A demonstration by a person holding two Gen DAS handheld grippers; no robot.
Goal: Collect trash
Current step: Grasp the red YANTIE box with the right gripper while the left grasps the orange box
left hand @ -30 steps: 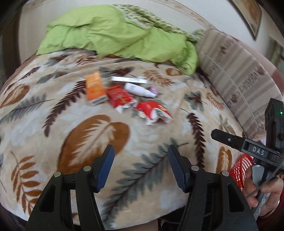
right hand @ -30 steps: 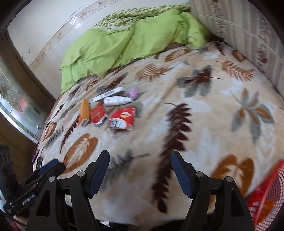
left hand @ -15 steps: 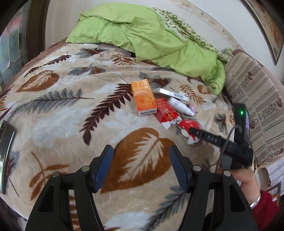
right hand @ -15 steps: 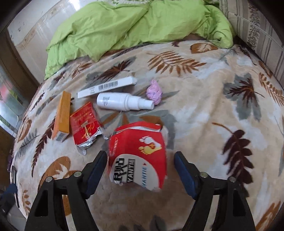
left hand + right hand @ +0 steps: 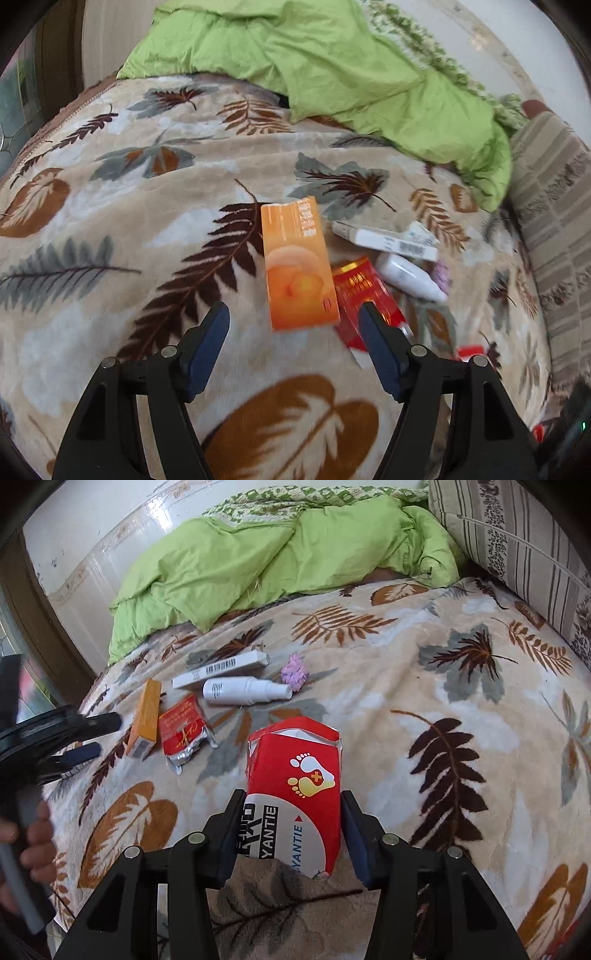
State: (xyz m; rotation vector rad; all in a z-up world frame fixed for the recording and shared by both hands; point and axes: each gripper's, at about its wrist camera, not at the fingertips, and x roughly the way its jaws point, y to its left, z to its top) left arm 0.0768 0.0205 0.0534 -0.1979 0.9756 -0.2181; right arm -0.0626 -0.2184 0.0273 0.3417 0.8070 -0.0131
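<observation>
Red cardboard, a torn-open box [image 5: 295, 797] printed with 2 footprints and "YANTIE", sat between the 2 blue pads of the right tongs [image 5: 293, 834], which had just been closing; both pads lay against its sides, pinching it, though its lower corner dipped out of sight behind a fold of the leaf-print blanket [image 5: 424, 701] on the bed. Beyond it lay the other litter: a red foil packet [image 5: 183, 731], an orange box [image 5: 146, 718], a white spray bottle [image 5: 243, 691], a long white barcode carton [image 5: 221, 670] and a small lilac crumpled wad [image 5: 294, 672]. At the left edge of that view a hand [image 5: 35, 842] was cut off by the frame.

From the left wrist view, the left tongs [image 5: 293, 349] stood spread and had just been opening, with nothing gripped; the orange box [image 5: 297, 269] lay just ahead of the tips, blurred so its print could not be read. Its right pad covered part of the red foil packet [image 5: 360, 286]. A green quilt [image 5: 332, 66] was heaped at the far end, beside a striped cushion [image 5: 554, 221] cut by the frame
</observation>
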